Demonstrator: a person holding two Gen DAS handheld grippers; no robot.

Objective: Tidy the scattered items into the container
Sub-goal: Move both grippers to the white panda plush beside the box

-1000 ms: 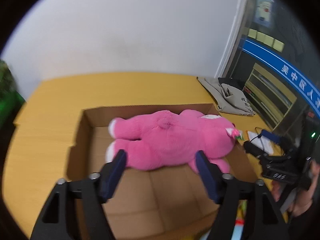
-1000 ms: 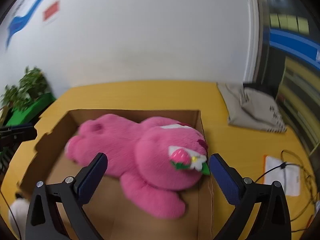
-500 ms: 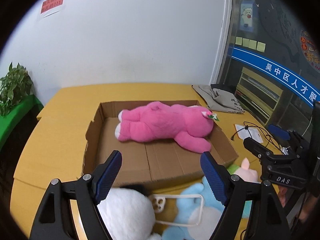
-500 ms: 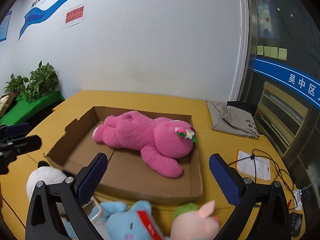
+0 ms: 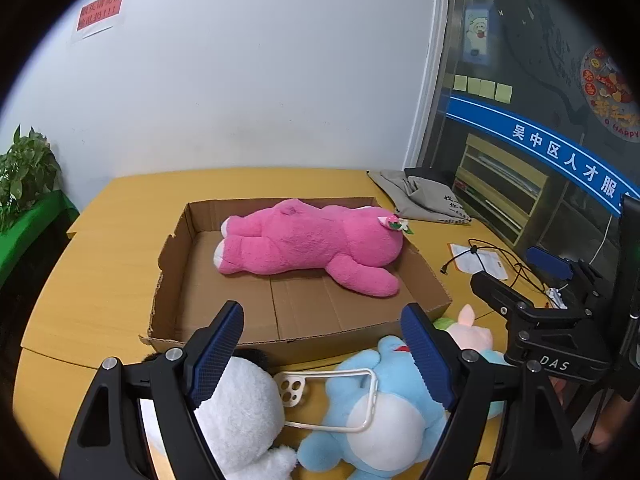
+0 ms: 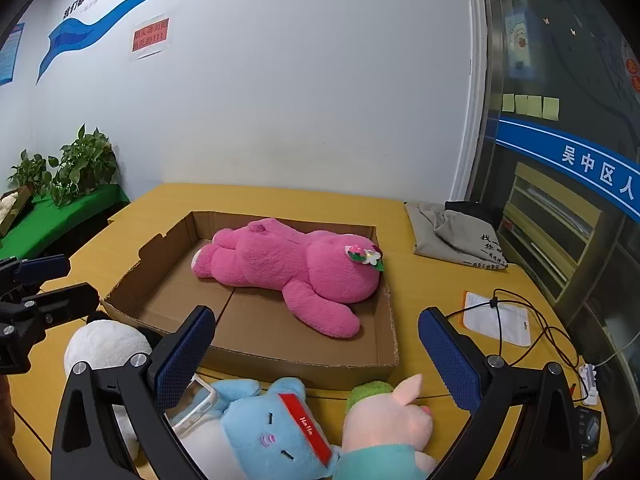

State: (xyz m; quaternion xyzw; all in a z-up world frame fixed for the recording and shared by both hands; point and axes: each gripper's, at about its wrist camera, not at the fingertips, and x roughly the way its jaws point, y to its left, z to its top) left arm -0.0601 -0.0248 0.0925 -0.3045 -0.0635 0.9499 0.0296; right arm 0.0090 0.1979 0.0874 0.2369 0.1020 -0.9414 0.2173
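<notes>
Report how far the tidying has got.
Done: the pink bear lies in the box. In hand: nothing; the left gripper and right gripper are both open and empty. Left on the table in front of the box: the white plush, blue plush, pig and phone case.

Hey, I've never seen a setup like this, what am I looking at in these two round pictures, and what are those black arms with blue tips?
Those are two hand-held grippers, one in each of a person's hands, each with a fisheye camera looking along its two blue-padded fingers. One picture comes from the left gripper, the other from the right gripper. Both are open and hold nothing. On the yellow table sits a shallow cardboard box with a pink plush bear lying inside. In front of it, outside the box, lie a white plush, a blue plush, a pink pig plush and a clear phone case.
</notes>
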